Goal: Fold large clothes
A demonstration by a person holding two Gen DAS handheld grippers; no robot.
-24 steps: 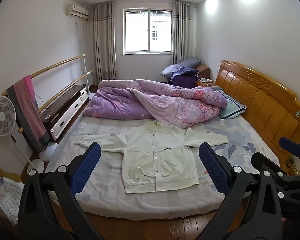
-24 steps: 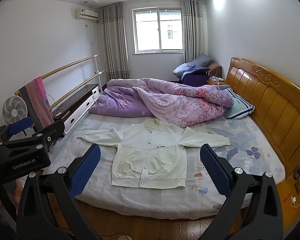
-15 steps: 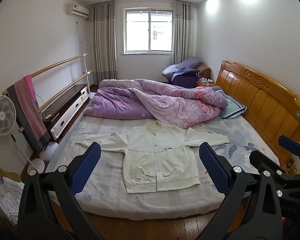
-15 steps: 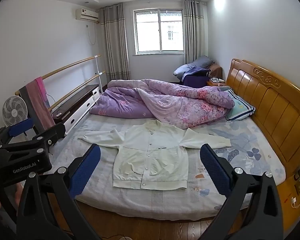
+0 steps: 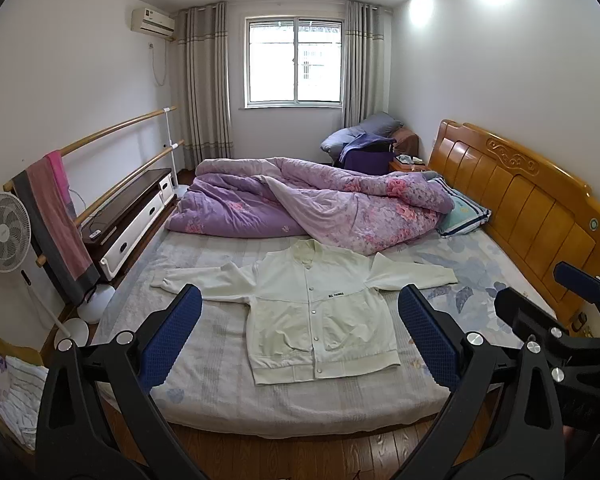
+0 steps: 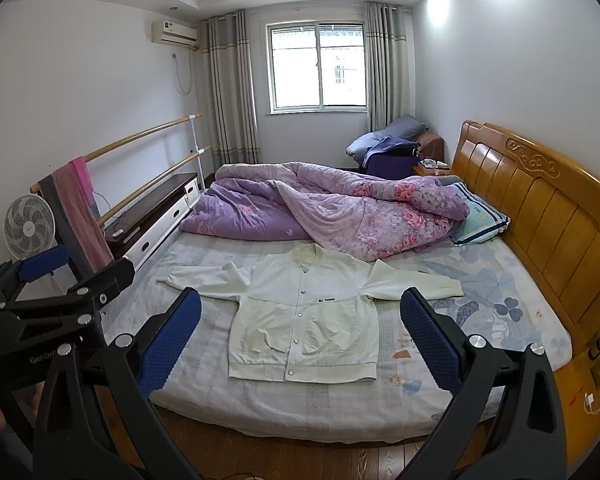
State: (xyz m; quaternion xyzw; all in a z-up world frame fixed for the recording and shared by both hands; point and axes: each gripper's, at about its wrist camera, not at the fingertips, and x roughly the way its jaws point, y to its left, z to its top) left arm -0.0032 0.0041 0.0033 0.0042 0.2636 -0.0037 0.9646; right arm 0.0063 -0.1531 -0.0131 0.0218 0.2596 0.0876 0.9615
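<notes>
On the bed (image 5: pixel 228 352), nothing is folded yet. Leftmost, the left hand-held gripper (image 5: pixel 300 336) hangs open and empty, well short of the mattress. Centre, the white jacket (image 5: pixel 316 312) lies flat, snapped shut, sleeves spread. Rightmost, the right hand-held gripper (image 6: pixel 300 338) likewise gapes empty. Every fold remains.

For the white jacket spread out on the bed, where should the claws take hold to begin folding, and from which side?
Grip the white jacket at its two cuffs. It lies flat, front up and snapped shut, with both sleeves spread wide, so each cuff is a free edge. The open left claw would suit the cuff toward the fan, the open right claw the cuff toward the headboard, both coming from the near bed edge.
</notes>
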